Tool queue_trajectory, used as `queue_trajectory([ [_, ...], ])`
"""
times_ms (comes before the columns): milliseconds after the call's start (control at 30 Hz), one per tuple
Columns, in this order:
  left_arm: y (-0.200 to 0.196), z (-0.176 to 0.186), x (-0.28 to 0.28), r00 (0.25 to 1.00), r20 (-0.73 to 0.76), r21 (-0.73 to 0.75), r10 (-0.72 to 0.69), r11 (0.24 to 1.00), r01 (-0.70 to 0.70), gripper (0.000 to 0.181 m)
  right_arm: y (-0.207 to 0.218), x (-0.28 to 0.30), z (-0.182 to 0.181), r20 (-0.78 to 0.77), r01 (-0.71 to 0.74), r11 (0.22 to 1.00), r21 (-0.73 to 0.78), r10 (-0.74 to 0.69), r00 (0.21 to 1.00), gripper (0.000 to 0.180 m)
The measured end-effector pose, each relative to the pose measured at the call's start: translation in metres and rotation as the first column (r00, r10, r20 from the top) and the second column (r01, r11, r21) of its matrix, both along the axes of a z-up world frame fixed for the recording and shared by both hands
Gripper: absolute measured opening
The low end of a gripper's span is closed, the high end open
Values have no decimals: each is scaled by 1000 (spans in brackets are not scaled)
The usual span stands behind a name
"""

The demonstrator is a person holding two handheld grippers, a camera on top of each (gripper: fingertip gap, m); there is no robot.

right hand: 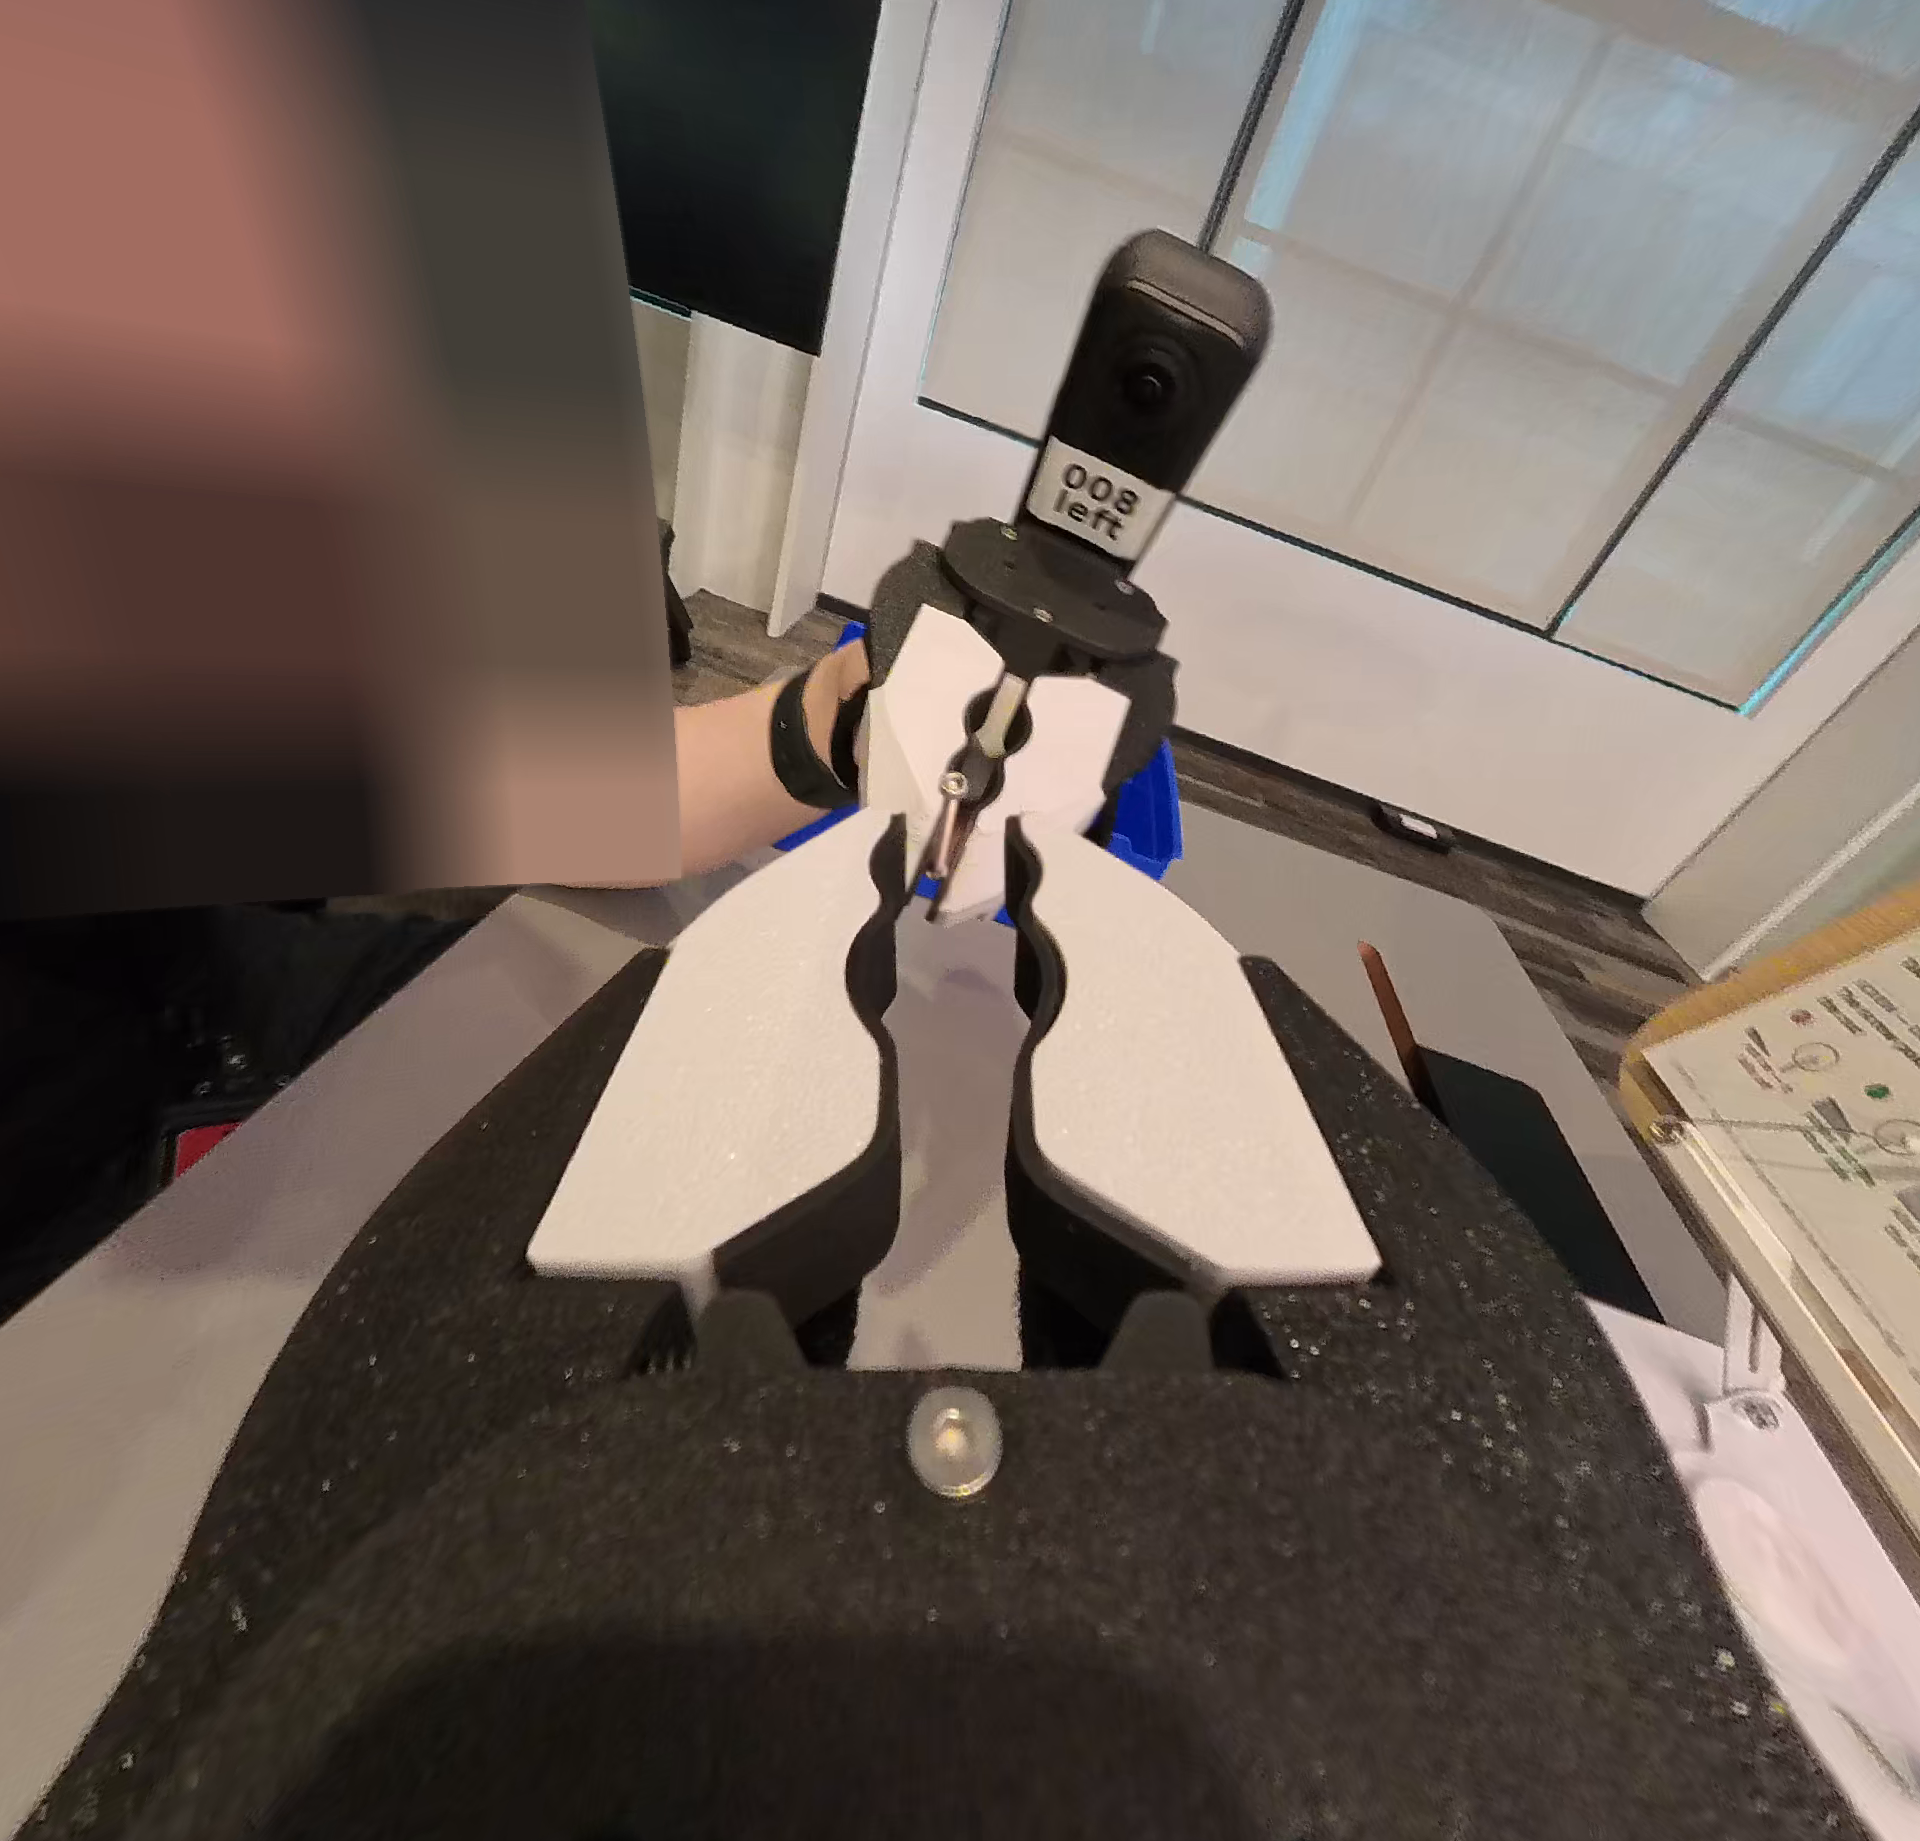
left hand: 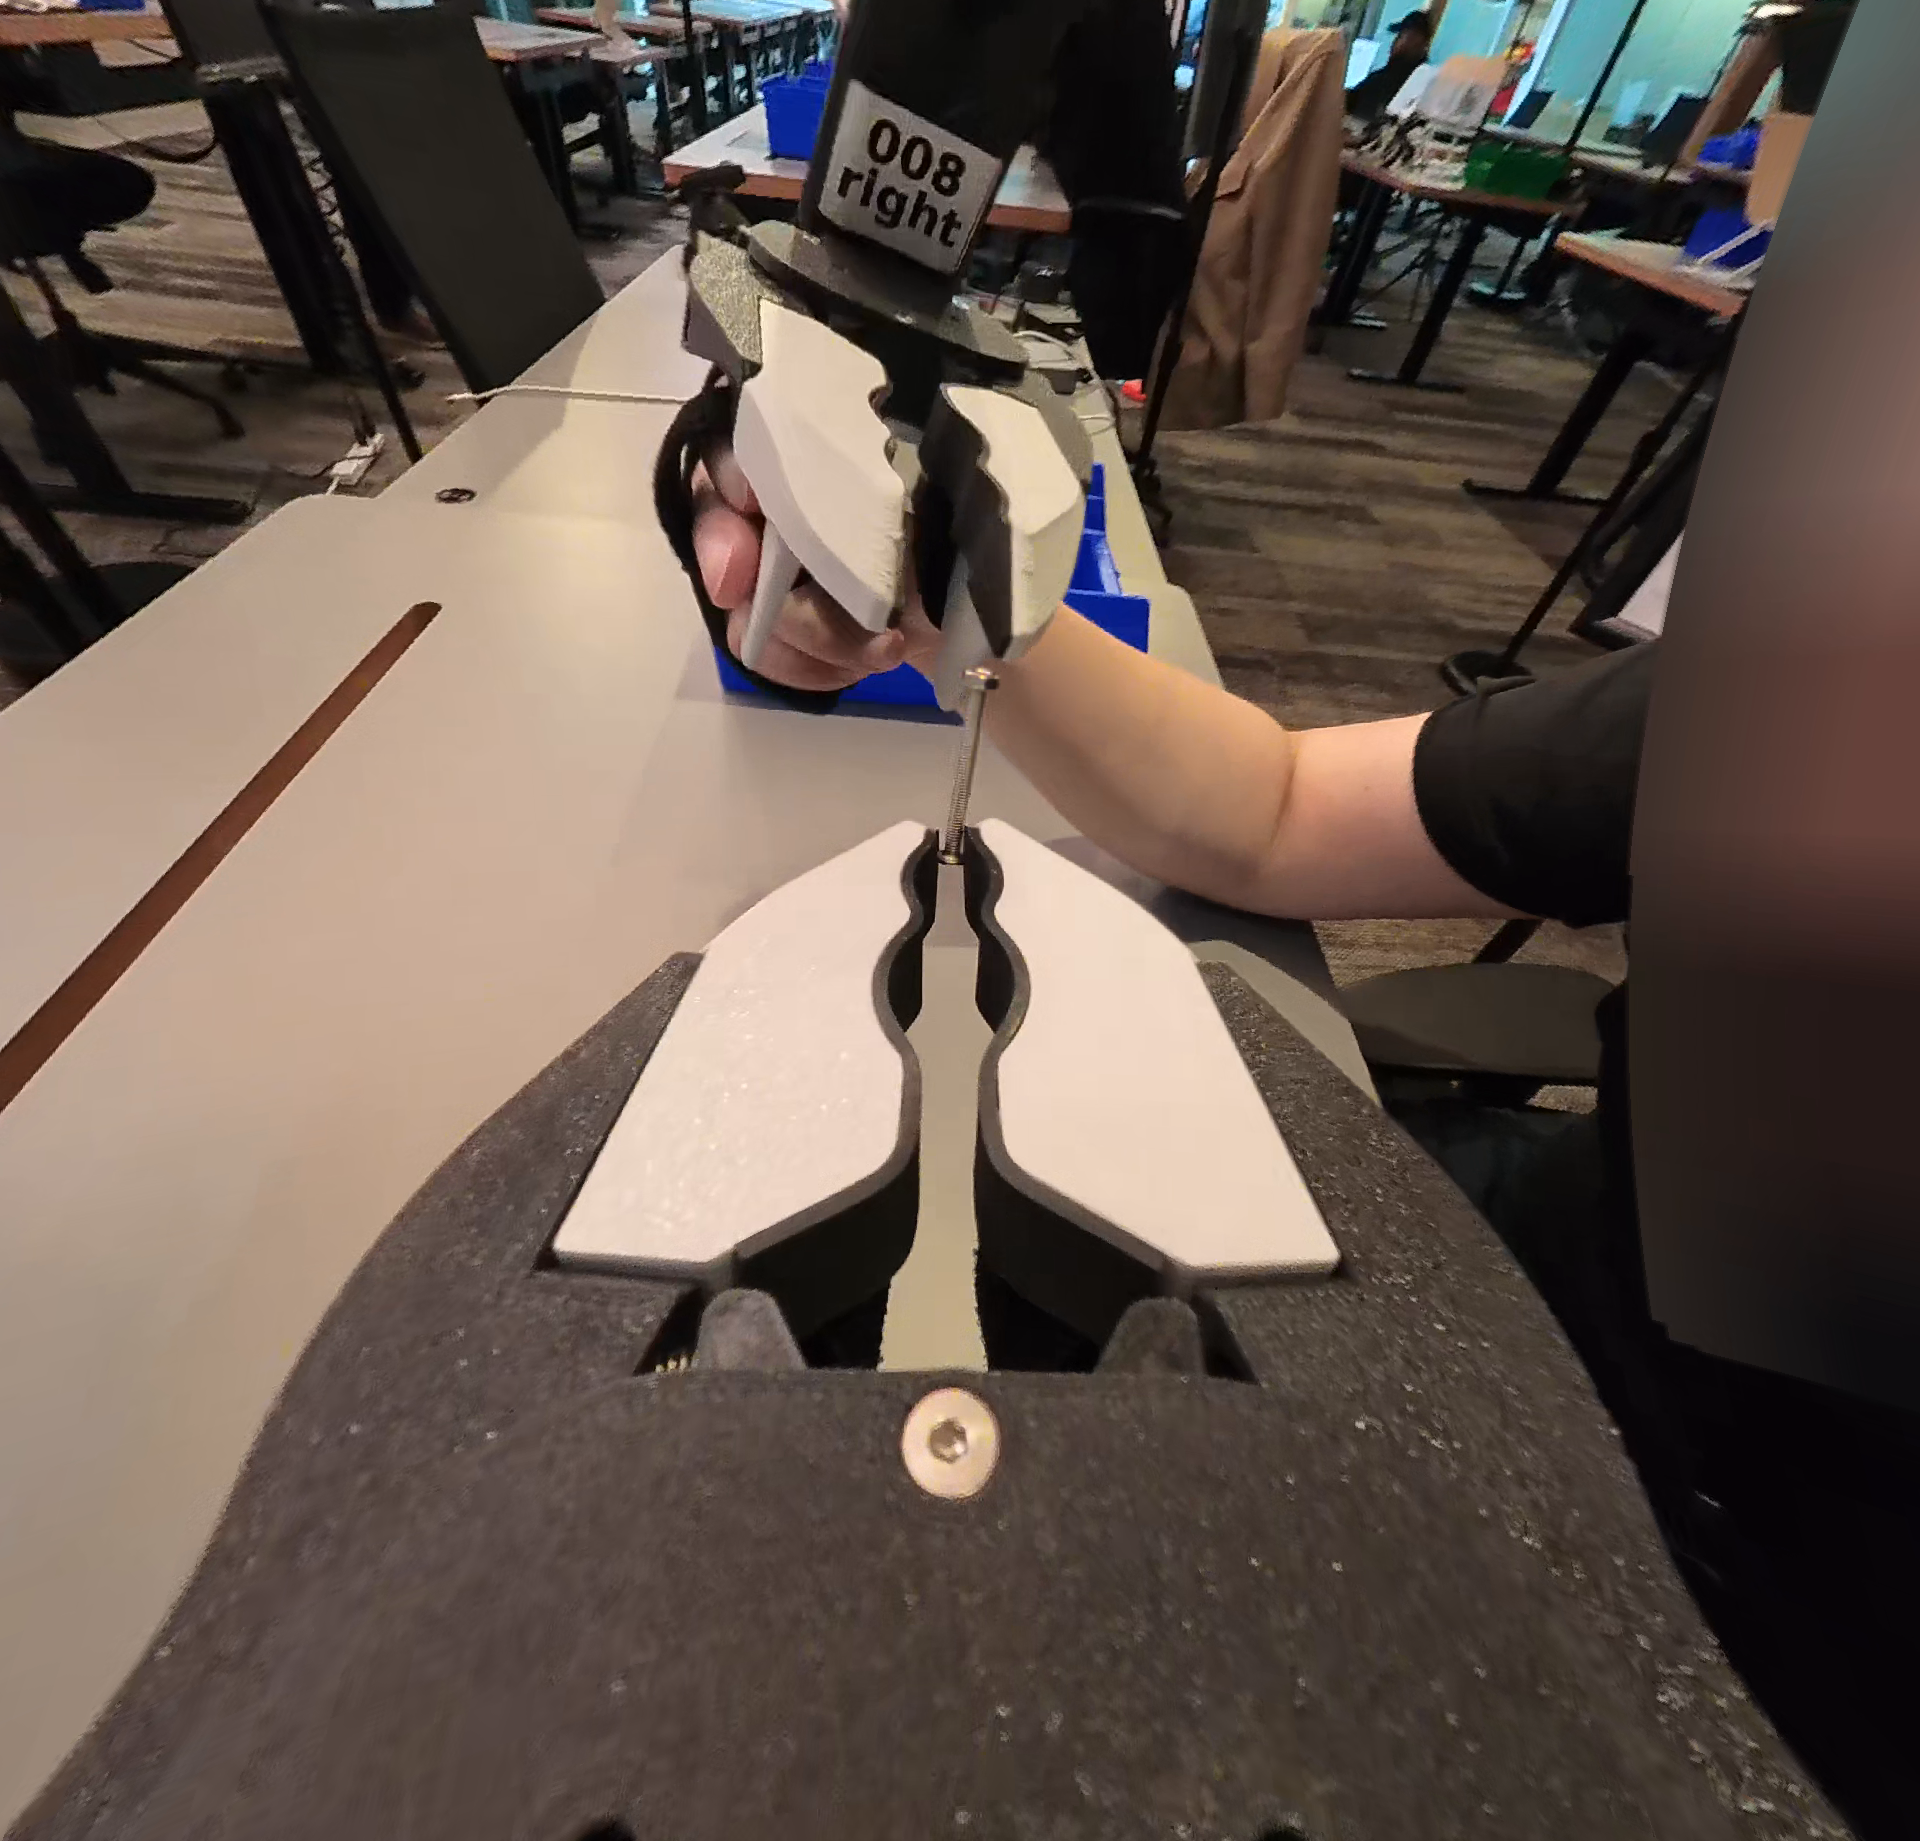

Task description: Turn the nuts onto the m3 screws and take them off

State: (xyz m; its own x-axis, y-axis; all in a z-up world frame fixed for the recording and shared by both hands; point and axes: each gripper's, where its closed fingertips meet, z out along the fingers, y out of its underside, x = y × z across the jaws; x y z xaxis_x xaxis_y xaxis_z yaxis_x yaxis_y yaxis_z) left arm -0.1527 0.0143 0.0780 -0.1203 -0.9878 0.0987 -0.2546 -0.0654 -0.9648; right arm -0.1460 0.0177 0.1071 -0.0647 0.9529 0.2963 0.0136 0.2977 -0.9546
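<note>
Grey and bare, the worktop (left hand: 312, 752) runs beneath two pairs of tongs that meet tip to tip above it. Closed on the lower end of a thin threaded m3 screw (left hand: 961, 765), the left tongs (left hand: 953, 841) pinch it between their white fingertips, with a small dark nut (left hand: 951, 853) just visible at the pinch point. From there the screw rises, tilted slightly, to its head at the tip of the right tongs (left hand: 961, 664), which face the left ones from beyond. In the left wrist view those tips sit at the screw head; in the right wrist view the right tongs (right hand: 951, 835) stand parted, with a gap between the fingers, and the screw (right hand: 943, 827) lies in that gap without either finger clearly pressing it. Behind the right tongs, a blue bin (left hand: 1101, 586) rests on the worktop. Past the left tongs, a second blue bin (right hand: 1143, 804) sits before a white-framed window (right hand: 1507, 285).
</note>
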Motion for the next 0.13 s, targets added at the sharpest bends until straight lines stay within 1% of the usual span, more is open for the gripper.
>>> queue_trajectory([
  [133,-5,6,1,998,42,-22,-35,999,36,4,-8,-6,6,-17,-14,1000,19,15,1000,17],
])
